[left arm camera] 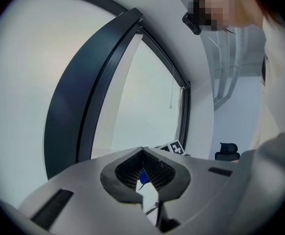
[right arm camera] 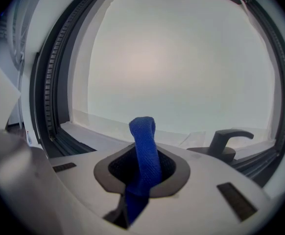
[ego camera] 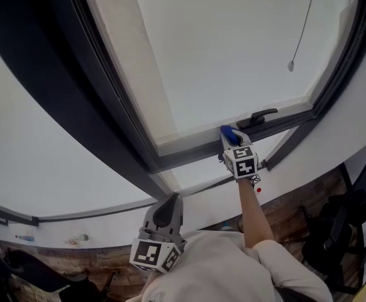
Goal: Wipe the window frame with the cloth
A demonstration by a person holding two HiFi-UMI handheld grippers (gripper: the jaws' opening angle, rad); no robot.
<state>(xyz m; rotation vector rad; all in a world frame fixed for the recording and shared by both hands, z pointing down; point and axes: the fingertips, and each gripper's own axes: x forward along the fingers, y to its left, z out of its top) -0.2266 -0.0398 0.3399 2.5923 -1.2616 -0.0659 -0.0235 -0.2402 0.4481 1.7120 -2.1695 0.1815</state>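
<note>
While left gripper [ego camera: 170, 200] fingers press together, right gripper [ego camera: 227, 138] fingers pinch a narrow blue cloth [right arm camera: 143, 146].

Head view looks steeply down; right gripper view sits close, left gripper view farther back, all sharing the dark-grey metal window frame [ego camera: 195, 156].

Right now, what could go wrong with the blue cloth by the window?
The blue cloth is only a thin strip pinched in the right gripper, so it might slip out while rubbing. The window handle sits just beside it, so the gripper could bump or snag it along the window frame.
</note>
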